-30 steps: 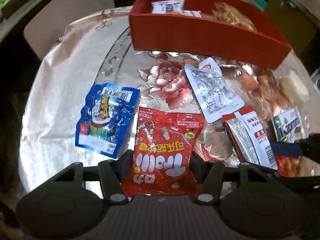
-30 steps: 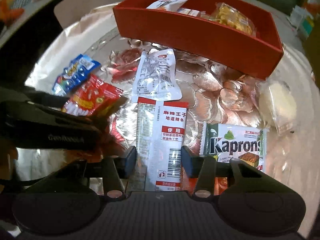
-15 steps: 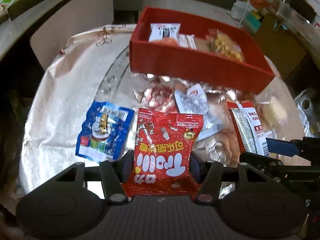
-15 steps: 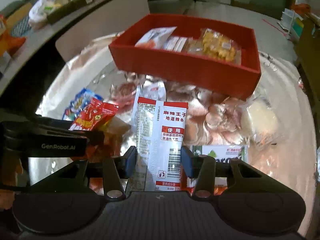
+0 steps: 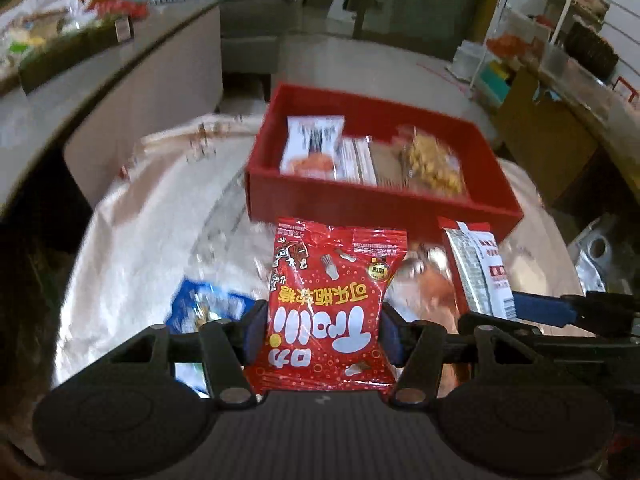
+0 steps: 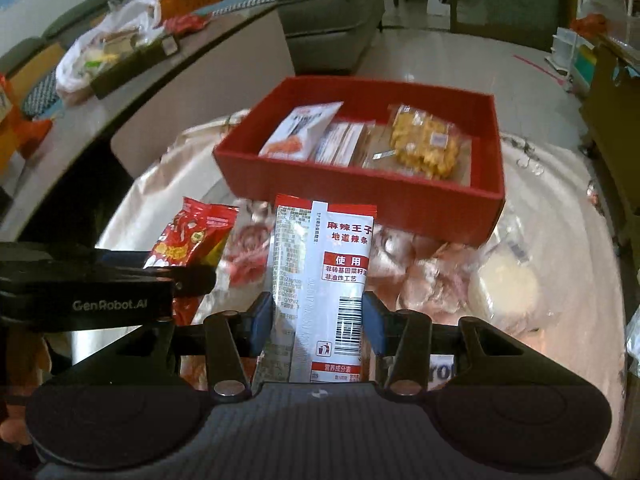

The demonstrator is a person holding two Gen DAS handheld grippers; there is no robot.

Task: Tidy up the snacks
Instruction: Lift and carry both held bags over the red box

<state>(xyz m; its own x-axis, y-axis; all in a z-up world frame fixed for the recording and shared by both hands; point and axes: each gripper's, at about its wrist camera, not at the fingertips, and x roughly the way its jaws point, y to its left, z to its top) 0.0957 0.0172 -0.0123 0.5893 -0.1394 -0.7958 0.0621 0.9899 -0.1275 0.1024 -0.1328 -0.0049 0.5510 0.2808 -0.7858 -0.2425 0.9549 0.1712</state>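
Note:
My left gripper (image 5: 322,334) is shut on a red candy bag (image 5: 334,300) with white lettering, lifted off the table; the same bag (image 6: 192,236) shows at the left of the right wrist view. My right gripper (image 6: 318,322) is shut on a red and silver spicy strip packet (image 6: 320,280), also raised; the packet (image 5: 478,272) appears at the right of the left wrist view. Beyond both stands a red box (image 5: 360,200) (image 6: 360,184) holding several snack packs.
A blue snack bag (image 5: 208,308) lies on the shiny floral tablecloth (image 5: 132,248) left of my left gripper. A clear-wrapped pale bun (image 6: 504,284) and a green wafer pack (image 6: 442,368) lie to the right. A counter with clutter (image 6: 120,48) runs behind.
Both grippers have risen from the table with their packets held, and the views have tilted up so the inside of the red box shows.

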